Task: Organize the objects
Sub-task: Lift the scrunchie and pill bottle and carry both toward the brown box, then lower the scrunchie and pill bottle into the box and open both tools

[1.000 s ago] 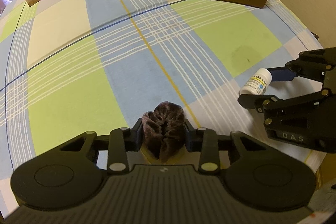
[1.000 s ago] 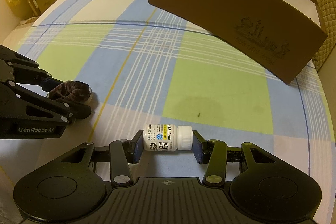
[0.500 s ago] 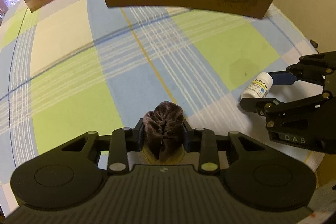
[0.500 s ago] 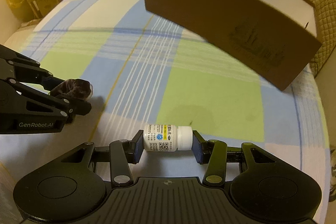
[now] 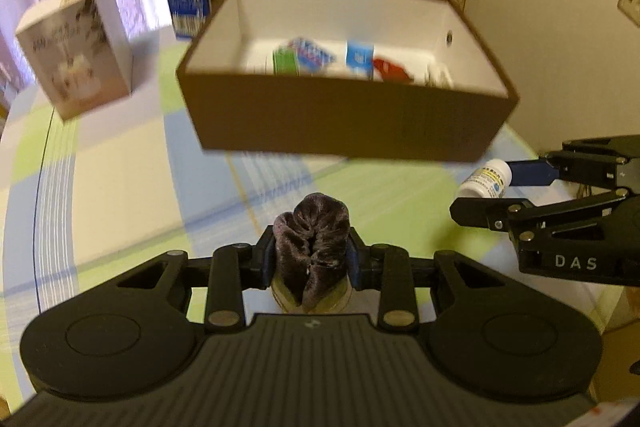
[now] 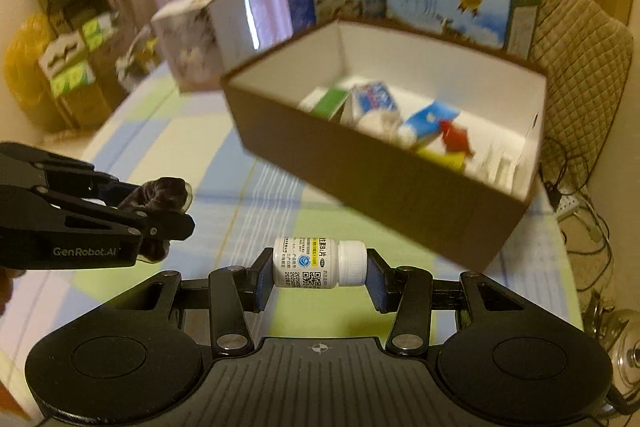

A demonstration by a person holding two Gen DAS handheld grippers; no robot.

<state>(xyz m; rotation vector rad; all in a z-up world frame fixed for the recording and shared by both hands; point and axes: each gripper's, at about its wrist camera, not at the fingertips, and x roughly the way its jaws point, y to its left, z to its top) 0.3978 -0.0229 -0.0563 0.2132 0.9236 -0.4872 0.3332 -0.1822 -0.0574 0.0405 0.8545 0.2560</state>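
1. Checked cloth in blue, green and cream covers the tabletop (image 5: pixel 120 195); an open brown box (image 5: pixel 344 115) stands at its far side, already holding small cartons.
2. Left gripper (image 5: pixel 311 259) is clamped on a dark velvet scrunchie (image 5: pixel 314 247), soft and light, pinched across its bunched middle and lifted above the cloth.
3. Right gripper (image 6: pixel 319 274) holds a small white pill bottle (image 6: pixel 318 263) end to end, base and cap; rigid and smooth, it could slip.
4. Both are raised level, side by side, aimed at the box.
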